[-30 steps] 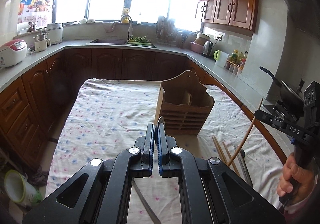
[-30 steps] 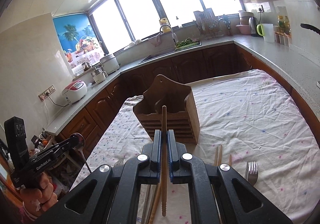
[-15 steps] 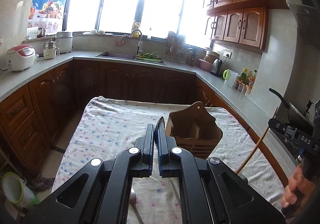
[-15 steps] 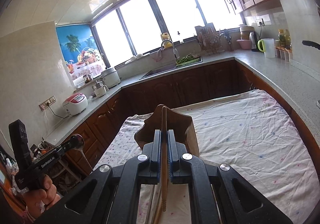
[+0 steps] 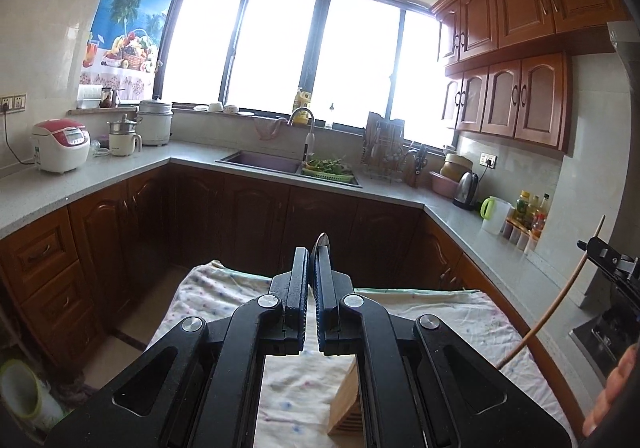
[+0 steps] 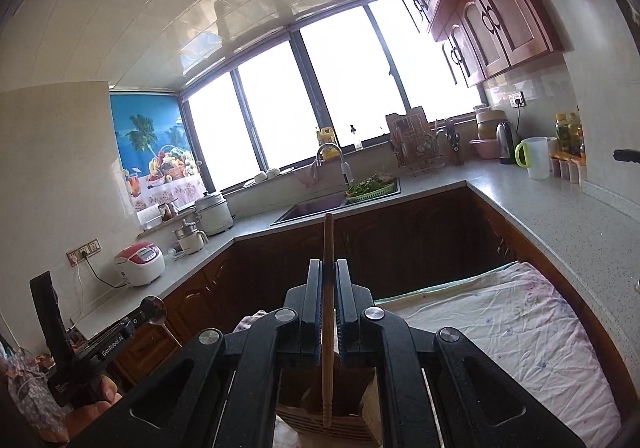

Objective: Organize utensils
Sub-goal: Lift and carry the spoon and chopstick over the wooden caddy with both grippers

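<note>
- The right gripper (image 6: 329, 286) is clamped on a chopstick (image 6: 328, 312), which stands nearly upright between its fingers.
- The left gripper (image 5: 313, 268) is pinched on a spoon (image 6: 154, 311); only the bowl's tip shows above its fingers in its own view.
- The wooden holder (image 6: 320, 414) sits on the cloth-covered table (image 6: 520, 332), directly below the chopstick's lower end.
- From the left gripper the holder (image 5: 346, 408) lies below and slightly right, so the right hand looks nearer to dropping its piece in.
- The chopstick's long axis already points down into the holder.
</note>
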